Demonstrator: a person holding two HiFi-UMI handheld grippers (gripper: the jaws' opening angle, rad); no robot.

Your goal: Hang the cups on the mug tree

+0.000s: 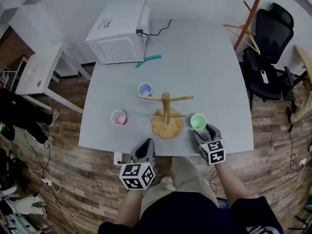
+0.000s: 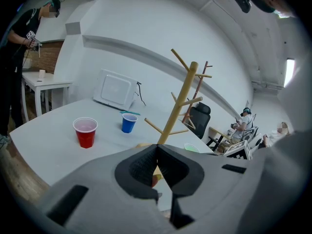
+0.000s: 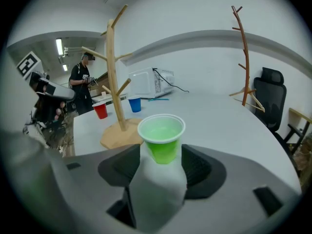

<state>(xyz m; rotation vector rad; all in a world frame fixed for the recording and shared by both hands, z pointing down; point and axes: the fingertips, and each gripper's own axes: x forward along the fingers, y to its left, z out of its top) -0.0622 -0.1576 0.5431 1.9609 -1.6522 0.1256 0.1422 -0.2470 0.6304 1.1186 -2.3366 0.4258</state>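
- Far left on the grey table (image 1: 209,62), the red cup (image 1: 118,117) stands upright and untouched, well apart from both my hands.
- My left gripper (image 2: 157,152) hovers at the table's near edge. Its jaws are clenched pad to pad with nothing between them, and by my reading it has no part in this step.
- Beyond it, the blue cup (image 1: 145,89) waits upright just past the mug tree (image 1: 166,112). The tree's pegs are all bare and not one cup is hung, so the task is at its very start.
- Right of the tree's round base, the green cup (image 3: 162,138) stands mouth up and empty near the table's front edge.
- My right gripper (image 1: 207,131) has its jaws spread wide, one on either side of that green cup. The right gripper view shows the pads standing off the cup's wall, so nothing is grasped yet.
- The step in hand, as I judge it, is the pick-up of the first cup, the green one.
- The next move calls for a soft close on the thin plastic wall, firm enough to carry the cup but not so hard that it buckles.
- After that I need a lift and a turn of the wrist. The cup has no handle, so I expect it must go mouth-first over a peg.
- One of the pegs reaching toward my right side looks the easy target. The risk is knocking the light tree or crushing the cup on the way.
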